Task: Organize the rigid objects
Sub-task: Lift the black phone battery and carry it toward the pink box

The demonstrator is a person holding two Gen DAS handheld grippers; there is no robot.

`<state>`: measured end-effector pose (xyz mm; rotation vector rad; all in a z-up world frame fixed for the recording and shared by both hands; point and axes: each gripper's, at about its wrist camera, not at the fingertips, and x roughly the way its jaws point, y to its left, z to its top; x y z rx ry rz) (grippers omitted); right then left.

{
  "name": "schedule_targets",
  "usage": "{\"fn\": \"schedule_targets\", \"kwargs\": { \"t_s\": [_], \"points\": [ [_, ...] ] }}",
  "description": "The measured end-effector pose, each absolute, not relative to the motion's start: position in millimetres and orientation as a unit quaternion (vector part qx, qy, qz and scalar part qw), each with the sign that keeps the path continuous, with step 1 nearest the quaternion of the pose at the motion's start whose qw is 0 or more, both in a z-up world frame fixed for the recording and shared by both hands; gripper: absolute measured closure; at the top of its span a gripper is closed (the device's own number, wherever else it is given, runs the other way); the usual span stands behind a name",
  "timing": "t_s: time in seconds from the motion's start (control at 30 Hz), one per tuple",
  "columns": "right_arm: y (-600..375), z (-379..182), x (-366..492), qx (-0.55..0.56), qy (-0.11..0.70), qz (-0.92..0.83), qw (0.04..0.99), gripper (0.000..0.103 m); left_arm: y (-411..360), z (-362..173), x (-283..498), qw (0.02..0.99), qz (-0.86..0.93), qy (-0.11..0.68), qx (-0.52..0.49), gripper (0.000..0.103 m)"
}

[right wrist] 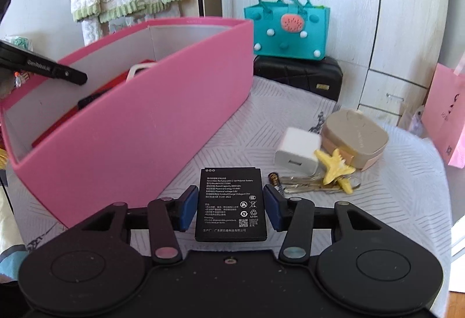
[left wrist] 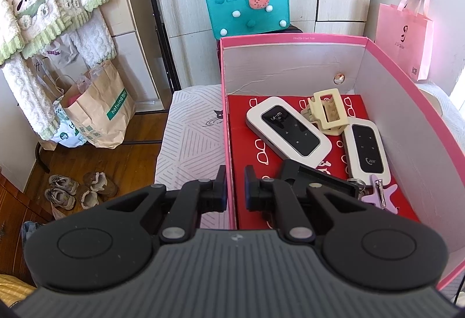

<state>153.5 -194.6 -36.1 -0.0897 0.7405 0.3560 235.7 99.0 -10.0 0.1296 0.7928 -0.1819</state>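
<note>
Looking about halfway: routers (left wrist: 287, 130) boxed (left wrist: 290, 39), left hand-held gripper (left wrist: 234, 188) clamping its wall, right hand-held gripper (right wrist: 229, 203) open around battery (right wrist: 231, 203); charger (right wrist: 296, 153), keys (right wrist: 311, 185) left.

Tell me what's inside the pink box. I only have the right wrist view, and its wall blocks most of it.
Observer: Two white pocket routers, one beside the other, lie on its red liner.
Operator: Where is the left gripper?
Observer: The left gripper is shut on the pink box side wall, one finger each side.
Operator: Anything else inside?
Observer: A beige hair clip sits between the routers.
</note>
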Motion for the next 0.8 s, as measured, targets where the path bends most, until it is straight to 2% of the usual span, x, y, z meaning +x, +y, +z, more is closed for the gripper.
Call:
{"fn": "schedule_targets", "kwargs": {
  "t_s": [0.3,0.53,0.8],
  "points": [
    [-197.3,5.6,144.0,-0.050,0.319,0.173,0.931,0.049,103.2,-10.1,235.7,0.920,-0.084,0.381,0.046,0.095],
    [-198.1,41.0,141.7,-0.054,0.281,0.175,0.942,0.049,104.3,-10.1,233.0,0.927,-0.070,0.366,0.042,0.100],
    [-190.4,58.5,145.8,-0.043,0.270,0.194,0.942,0.049,105.8,-9.7,231.7,0.930,-0.066,0.359,0.038,0.101]
  ]
}}
